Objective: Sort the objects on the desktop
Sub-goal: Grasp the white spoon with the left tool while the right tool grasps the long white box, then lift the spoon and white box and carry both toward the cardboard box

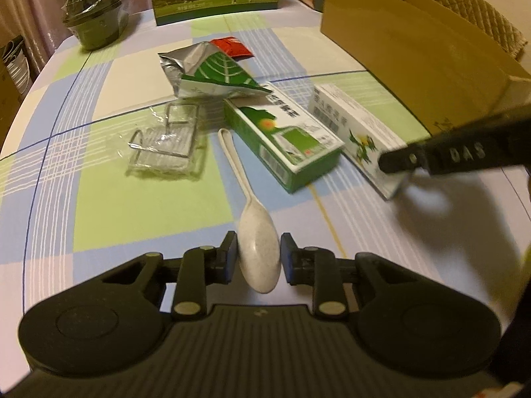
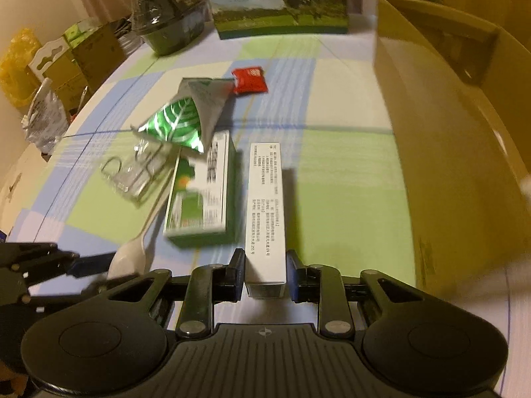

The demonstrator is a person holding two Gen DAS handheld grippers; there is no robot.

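A white speckled spoon (image 1: 257, 248) lies on the checked tablecloth, and my left gripper (image 1: 259, 253) is shut on its bowl, handle pointing away. My right gripper (image 2: 265, 265) has its pads against both long sides of a narrow white medicine box (image 2: 265, 205), shut on the near end. In the left wrist view that box (image 1: 351, 122) lies at the right with the right gripper (image 1: 398, 162) over its end. A green and white box (image 2: 199, 192) lies just left of it. In the right wrist view the left gripper (image 2: 89, 265) shows at the left edge on the spoon (image 2: 129, 258).
A green foil pouch (image 1: 215, 73), a red sachet (image 1: 234, 46) and a clear-wrapped wire clip (image 1: 166, 139) lie behind the boxes. An open cardboard box (image 2: 448, 116) stands at the right. A milk carton (image 2: 282, 0) and a wrapped dark bowl (image 2: 166, 23) stand at the far edge.
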